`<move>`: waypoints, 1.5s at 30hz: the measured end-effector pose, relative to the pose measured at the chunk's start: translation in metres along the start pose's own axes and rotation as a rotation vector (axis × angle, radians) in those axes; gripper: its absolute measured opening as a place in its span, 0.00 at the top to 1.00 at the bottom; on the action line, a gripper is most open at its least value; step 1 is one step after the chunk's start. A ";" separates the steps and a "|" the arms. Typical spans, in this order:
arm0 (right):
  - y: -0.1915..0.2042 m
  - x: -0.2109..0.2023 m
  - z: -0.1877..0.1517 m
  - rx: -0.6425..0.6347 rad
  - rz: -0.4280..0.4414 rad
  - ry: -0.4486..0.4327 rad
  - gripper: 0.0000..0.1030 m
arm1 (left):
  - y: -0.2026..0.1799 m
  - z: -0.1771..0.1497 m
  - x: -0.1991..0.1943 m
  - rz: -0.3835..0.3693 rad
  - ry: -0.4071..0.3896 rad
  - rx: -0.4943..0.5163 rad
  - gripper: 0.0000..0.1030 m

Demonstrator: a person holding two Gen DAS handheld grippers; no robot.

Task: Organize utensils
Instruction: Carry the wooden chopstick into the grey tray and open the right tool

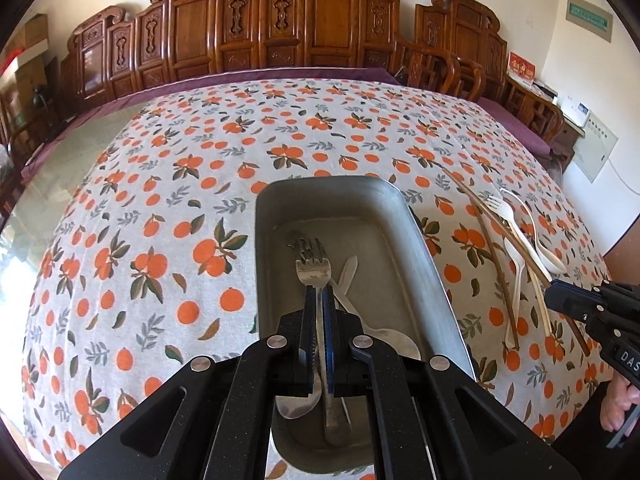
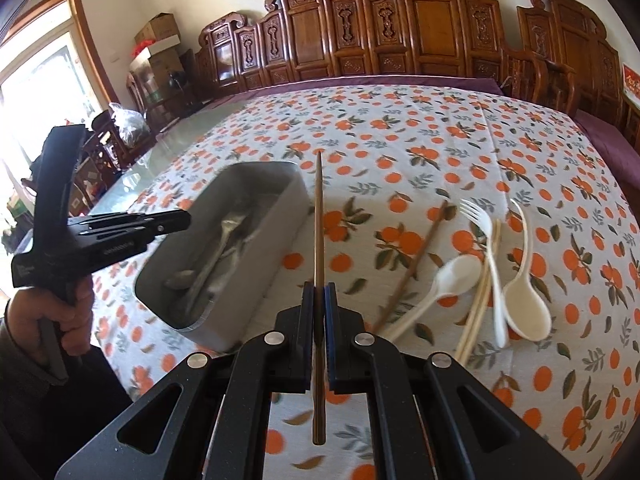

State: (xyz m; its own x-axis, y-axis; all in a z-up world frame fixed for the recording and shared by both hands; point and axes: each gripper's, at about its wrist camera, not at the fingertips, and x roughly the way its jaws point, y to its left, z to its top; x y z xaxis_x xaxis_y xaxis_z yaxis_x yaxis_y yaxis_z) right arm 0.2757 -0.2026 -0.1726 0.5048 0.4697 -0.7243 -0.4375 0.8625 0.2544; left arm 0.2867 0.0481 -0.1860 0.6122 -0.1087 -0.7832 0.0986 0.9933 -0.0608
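My left gripper [image 1: 319,294] is shut on a metal fork [image 1: 313,266] and holds it over the grey metal tray [image 1: 416,240], which holds metal spoons [image 1: 396,342] and other cutlery. My right gripper [image 2: 319,292] is shut on a brown chopstick [image 2: 319,216] that points away over the tablecloth, to the right of the tray [image 2: 280,216]. A second brown chopstick [image 2: 416,260], white plastic spoons [image 2: 526,312], a white plastic fork [image 2: 476,216] and pale chopsticks [image 2: 480,300] lie on the cloth at the right.
The table wears a cloth [image 1: 160,200] printed with oranges, with bare glass [image 1: 60,168] at its left. Carved wooden chairs [image 1: 280,32] line the far side. My left gripper shows in the right wrist view [image 2: 176,220] beside the tray.
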 end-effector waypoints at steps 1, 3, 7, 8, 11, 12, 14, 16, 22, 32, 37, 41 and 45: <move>0.005 0.001 0.002 -0.001 0.006 0.001 0.94 | 0.002 0.001 -0.001 -0.001 -0.004 -0.003 0.94; 0.015 0.003 0.006 -0.002 0.013 0.000 0.94 | 0.006 0.001 -0.005 -0.007 -0.014 -0.012 0.83; 0.031 0.011 0.013 0.013 0.031 0.003 0.94 | 0.015 0.005 -0.013 -0.001 -0.046 -0.024 0.72; 0.035 0.013 0.015 0.020 0.041 0.006 0.94 | 0.018 0.006 -0.015 0.001 -0.052 -0.028 0.67; 0.047 0.022 0.021 0.034 0.058 0.013 0.94 | 0.027 0.008 -0.019 0.005 -0.064 -0.046 0.59; 0.051 0.025 0.023 0.036 0.064 0.018 0.94 | 0.031 0.008 -0.020 0.010 -0.067 -0.051 0.57; 0.058 0.032 0.026 0.041 0.069 0.025 0.94 | 0.036 0.009 -0.022 0.028 -0.079 -0.056 0.44; 0.064 0.039 0.029 0.049 0.071 0.034 0.94 | 0.040 0.010 -0.025 0.047 -0.090 -0.060 0.36; 0.075 0.061 0.032 0.071 0.054 0.063 0.94 | 0.054 0.012 -0.034 0.070 -0.129 -0.093 0.22; 0.087 0.086 0.029 0.077 0.035 0.111 0.94 | 0.063 0.013 -0.037 0.075 -0.132 -0.122 0.22; 0.087 0.093 0.029 0.087 0.040 0.112 0.94 | 0.064 0.013 -0.037 0.074 -0.132 -0.121 0.22; 0.088 0.092 0.033 0.089 0.084 0.099 0.91 | 0.064 0.013 -0.037 0.073 -0.132 -0.120 0.22; 0.086 0.086 0.034 0.078 0.103 0.080 0.91 | 0.060 0.013 -0.036 0.072 -0.129 -0.112 0.22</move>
State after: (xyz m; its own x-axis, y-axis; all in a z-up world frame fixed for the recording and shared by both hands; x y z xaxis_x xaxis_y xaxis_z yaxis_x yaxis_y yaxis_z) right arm 0.3069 -0.0820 -0.1918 0.3981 0.5428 -0.7395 -0.4229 0.8240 0.3772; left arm 0.2807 0.1113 -0.1539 0.7110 -0.0347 -0.7024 -0.0325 0.9961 -0.0821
